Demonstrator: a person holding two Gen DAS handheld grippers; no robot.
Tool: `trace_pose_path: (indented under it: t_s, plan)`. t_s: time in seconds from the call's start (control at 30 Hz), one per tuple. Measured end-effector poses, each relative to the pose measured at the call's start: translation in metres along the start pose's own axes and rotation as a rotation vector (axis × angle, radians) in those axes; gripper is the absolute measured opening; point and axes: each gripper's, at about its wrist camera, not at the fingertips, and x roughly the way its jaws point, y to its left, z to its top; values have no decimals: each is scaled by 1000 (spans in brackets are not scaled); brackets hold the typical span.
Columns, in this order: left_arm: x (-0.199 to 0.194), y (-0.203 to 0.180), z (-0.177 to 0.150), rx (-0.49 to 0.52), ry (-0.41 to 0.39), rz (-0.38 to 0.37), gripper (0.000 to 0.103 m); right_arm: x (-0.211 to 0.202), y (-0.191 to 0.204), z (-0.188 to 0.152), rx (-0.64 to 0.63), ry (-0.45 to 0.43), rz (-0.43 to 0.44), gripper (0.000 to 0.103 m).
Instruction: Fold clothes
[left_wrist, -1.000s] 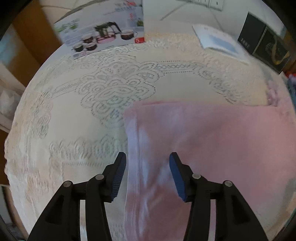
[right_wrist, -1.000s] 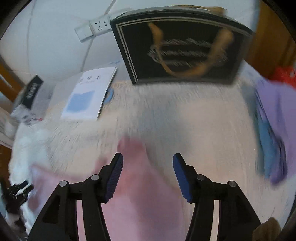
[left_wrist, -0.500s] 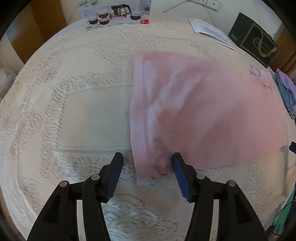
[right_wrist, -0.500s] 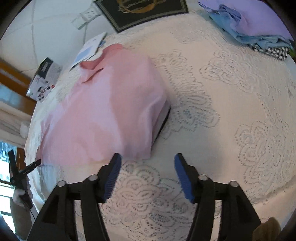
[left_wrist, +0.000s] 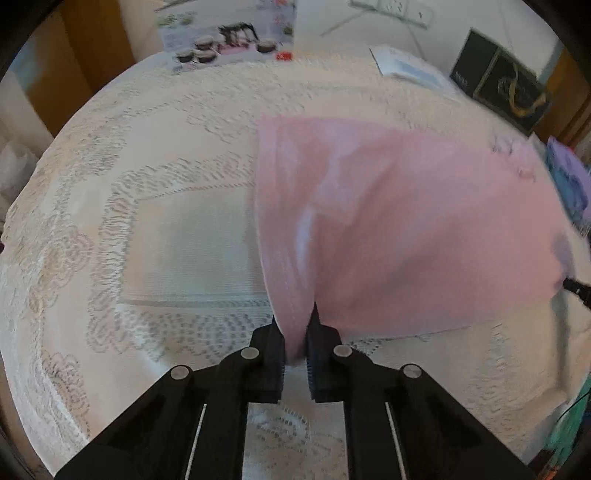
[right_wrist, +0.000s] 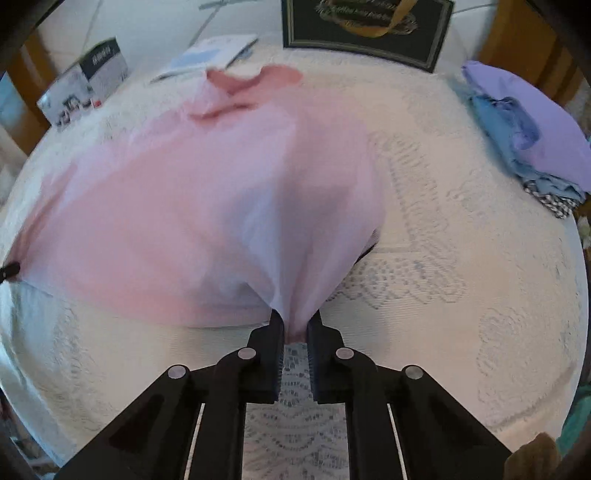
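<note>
Evidently, the pink shirt (left_wrist: 406, 229) is gripped at 2 near corners so that its nearest edge can be carried over the rest in a fold. The left gripper (left_wrist: 294, 332) is clamped on the hemmed corner at the garment's left side, and the right gripper (right_wrist: 295, 328) is pinched shut on a bunched corner at the opposite side; fabric is drawn taut into each pair of fingers. The shirt is spread across the lace tablecloth (left_wrist: 166, 240), lying mostly flat, with its near corners lifted slightly, as far as can be judged.

From the right wrist view, the collar (right_wrist: 251, 83) is shown at the far end, along with a stack of folded clothes (right_wrist: 532, 136) well apart on the right. From the left wrist view, the stitched hem and a tea-set box (left_wrist: 229, 37) at the far edge are made plain instead. A black gift bag (right_wrist: 365, 29) is seen in both.
</note>
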Motion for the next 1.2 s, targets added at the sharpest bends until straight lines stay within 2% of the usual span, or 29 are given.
trace_pose_path:
  t_s: [0.07, 0.13, 0.27, 0.3, 0.33, 0.4, 0.43, 0.47, 0.53, 0.63, 0.7, 0.8, 0.93, 1.03, 1.1, 1.17, 1.2]
  plan:
    - [-16, 7, -3, -2, -15, 3, 7, -18, -4, -6, 26, 3, 39, 10]
    - [-30, 15, -12, 10, -17, 23, 7, -30, -2, -20, 36, 47, 83, 10]
    - [-18, 38, -35, 1, 62, 106, 7, -26, 15, -59, 5, 187, 175, 12]
    - [-12, 45, -40, -10, 91, 119, 11, -22, 18, -67, 8, 216, 195, 19]
    - [-12, 48, -41, -18, 97, 116, 14, -23, 18, -71, 8, 223, 177, 30]
    - [-15, 53, -42, -32, 99, 102, 16, -31, 14, -71, 16, 206, 147, 39]
    - [-19, 51, -38, -24, 86, 108, 20, -38, 11, -68, 24, 182, 137, 39]
    - [-24, 49, -33, -13, 68, 117, 23, -50, 5, -60, 38, 142, 141, 40]
    - [-37, 43, -13, -12, 11, 105, 38, -67, 2, -39, 30, 73, 141, 41]
    - [-39, 28, 11, 1, -28, 70, 42, -74, 9, 1, -12, 16, 157, 41]
    - [-33, 18, 24, 20, -27, 46, 42, -62, 23, 23, -34, 34, 225, 39]
    - [-14, 6, 39, 33, 4, 4, 42, -35, 52, 49, -104, 83, 283, 37]
    - [12, 2, 42, 41, 53, -6, 42, 19, 82, 80, -193, 222, 303, 37]
    - [22, 4, 32, 28, 84, 24, 42, 38, 84, 101, -218, 208, 258, 37]
    - [30, 11, 28, -5, 107, 45, 42, 39, 73, 132, -178, 96, 201, 38]
    - [32, 18, 25, -27, 107, 62, 42, 33, 61, 152, -111, 44, 179, 41]
    - [31, 21, 24, -36, 102, 65, 42, 26, 53, 158, -86, 20, 182, 47]
